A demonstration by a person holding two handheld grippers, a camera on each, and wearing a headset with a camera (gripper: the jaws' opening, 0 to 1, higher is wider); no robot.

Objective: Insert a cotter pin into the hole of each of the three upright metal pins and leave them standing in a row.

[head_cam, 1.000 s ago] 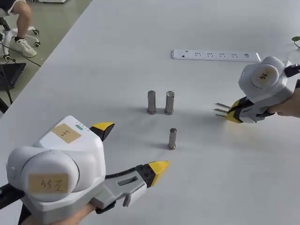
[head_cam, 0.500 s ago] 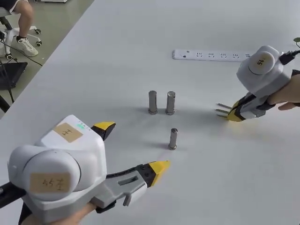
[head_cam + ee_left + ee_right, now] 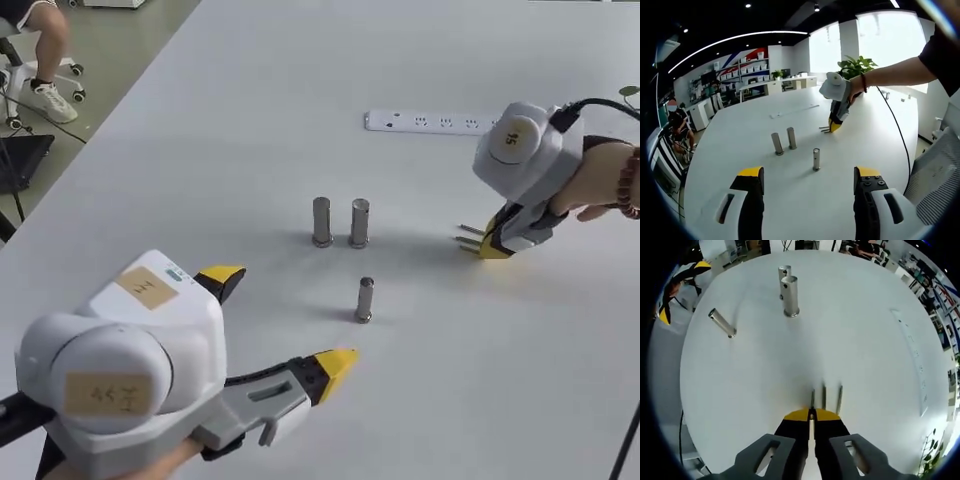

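Note:
Three upright metal pins stand on the white table: two side by side [image 3: 322, 221] [image 3: 359, 222], and a shorter-looking one [image 3: 365, 299] nearer to me. My left gripper [image 3: 280, 318] hovers open at the bottom left, and the pins [image 3: 816, 159] lie ahead of its yellow tips. My right gripper [image 3: 492, 245] is tipped down at the right, its jaws shut. Three cotter pins [image 3: 824, 396] lie side by side at its tips, and the leftmost one [image 3: 812, 399] runs into the seam between the jaws. These cotter pins [image 3: 469, 236] are about a hand's width right of the upright pair.
A white power strip [image 3: 430, 121] lies along the far side of the table. A seated person [image 3: 45, 50] is beyond the table's left edge. A potted plant [image 3: 855, 67] stands behind the right arm. Bare tabletop [image 3: 200, 180] surrounds the pins.
The right gripper's body has swung up and to the left, so it stands steeper. Its tips have stayed at the cotter pins. The left gripper has barely moved.

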